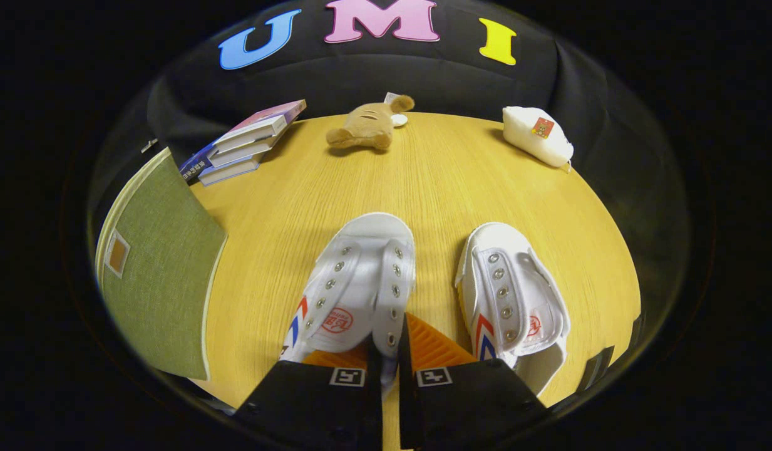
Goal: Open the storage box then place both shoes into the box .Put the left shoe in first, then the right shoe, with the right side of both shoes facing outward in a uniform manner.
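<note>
**Fingers closed on the side wall of the left shoe**

Nearest: gripper point(391, 351), jaws narrow, fingers pressed together on the eyelet flap of the left shoe point(354, 294), one finger inside the opening, the other outside. Shoe wall pinched between both pads, so a firm hold, judged from the thin gap between them. Grip placed at the rear opening, probably because the canvas wall is thin enough there and the shoe then hangs toe forward.

Just beside it, on the other side of the fingers: the right shoe point(511, 300), apart from the first one, toe also pointing away, resting on the wooden table point(436, 181). Both shoes white canvas, without laces, red and blue stripes on the sides.

Off to the left side of the shoes, near but not touching: green fabric storage box point(157, 275) with a small label window, flap open or not cannot be told from here.

Beyond the shoes, well apart, at the far rim of the table: stack of books point(248, 141), brown plush toy point(368, 125), white pouch point(537, 134).

Step in hand, as a judgement: picking the left shoe, first in the order. Next needs a carry toward the box, with the right side of the shoe facing outward.
</note>
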A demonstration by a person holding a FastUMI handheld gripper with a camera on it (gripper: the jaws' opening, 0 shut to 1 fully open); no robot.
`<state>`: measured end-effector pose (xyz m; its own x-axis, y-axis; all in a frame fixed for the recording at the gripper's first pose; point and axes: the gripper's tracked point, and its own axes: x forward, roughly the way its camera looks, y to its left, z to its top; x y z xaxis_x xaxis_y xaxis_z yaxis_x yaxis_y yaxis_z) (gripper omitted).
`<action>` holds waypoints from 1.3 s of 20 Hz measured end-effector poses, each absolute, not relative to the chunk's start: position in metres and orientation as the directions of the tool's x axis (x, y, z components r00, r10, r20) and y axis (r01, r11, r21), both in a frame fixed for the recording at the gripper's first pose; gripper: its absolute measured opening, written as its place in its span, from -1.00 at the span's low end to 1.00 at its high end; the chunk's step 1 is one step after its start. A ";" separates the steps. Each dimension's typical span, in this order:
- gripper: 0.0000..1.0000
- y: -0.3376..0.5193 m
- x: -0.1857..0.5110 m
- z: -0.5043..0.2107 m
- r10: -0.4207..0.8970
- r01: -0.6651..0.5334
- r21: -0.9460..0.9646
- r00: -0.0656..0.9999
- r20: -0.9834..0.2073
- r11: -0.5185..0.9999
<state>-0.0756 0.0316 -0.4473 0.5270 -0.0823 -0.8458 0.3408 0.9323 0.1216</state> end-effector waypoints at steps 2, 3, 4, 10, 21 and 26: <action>-0.87 0.032 -0.074 -0.442 -0.056 0.366 0.171 0.535 -0.843 0.915; -0.87 0.032 -0.071 -0.437 -0.045 0.369 0.191 0.545 -0.837 0.910; -0.87 0.032 -0.070 -0.435 -0.039 0.368 0.201 0.551 -0.834 0.908; -0.87 0.038 -0.069 -0.398 0.005 0.350 0.262 0.592 -0.806 0.899; -0.87 0.091 -0.023 -0.236 0.135 0.244 0.396 0.680 -0.721 0.885; -0.87 0.176 -0.001 -0.197 0.298 0.178 0.509 0.632 -0.715 0.842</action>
